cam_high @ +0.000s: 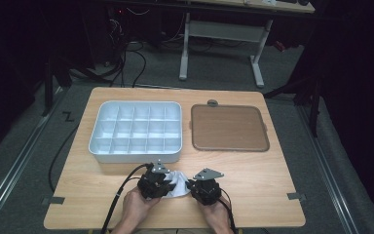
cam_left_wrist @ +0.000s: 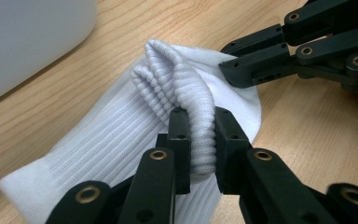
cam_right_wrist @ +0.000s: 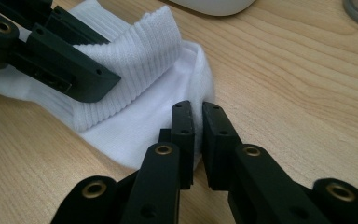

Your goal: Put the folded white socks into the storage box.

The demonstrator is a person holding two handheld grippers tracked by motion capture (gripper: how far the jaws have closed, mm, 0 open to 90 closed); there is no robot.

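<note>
Your left claw [cam_left_wrist: 198, 135] is pinching the ribbed cuff of the white sock [cam_left_wrist: 121, 140], which lies bunched on the near middle of the desk [cam_high: 253, 195]. Your right claw [cam_right_wrist: 198, 123] is pressed together on the sock's thin edge at its right side. Both hands sit close together at the near edge. Just beyond the sock, the white compartment tray [cam_high: 135, 131] stands near your left claw, and the brown lid [cam_high: 229, 127] lies to the tray's right, well apart from the sock.
</note>
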